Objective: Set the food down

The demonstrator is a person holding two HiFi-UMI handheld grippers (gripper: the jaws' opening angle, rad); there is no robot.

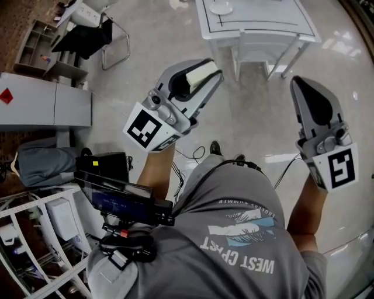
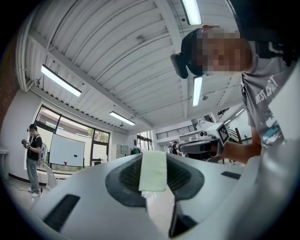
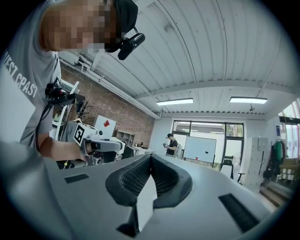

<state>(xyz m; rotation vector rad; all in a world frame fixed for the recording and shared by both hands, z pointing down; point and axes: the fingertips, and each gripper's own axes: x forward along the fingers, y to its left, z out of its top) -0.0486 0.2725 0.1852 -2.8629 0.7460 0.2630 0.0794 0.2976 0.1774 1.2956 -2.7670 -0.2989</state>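
left tool point(image 1: 208, 80) tight around pale food block point(image 1: 201, 71)

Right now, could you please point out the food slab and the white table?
food slab point(image 2: 153, 171): left gripper view, middle of its pale face.
white table point(image 1: 263, 14): head view, bare tabletop.

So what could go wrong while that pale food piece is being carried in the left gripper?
The pale food piece is pinched in the left gripper above the floor, so it might slip and drop. The white table is not yet underneath it. Loose cables lie by the person's feet, a possible trip.
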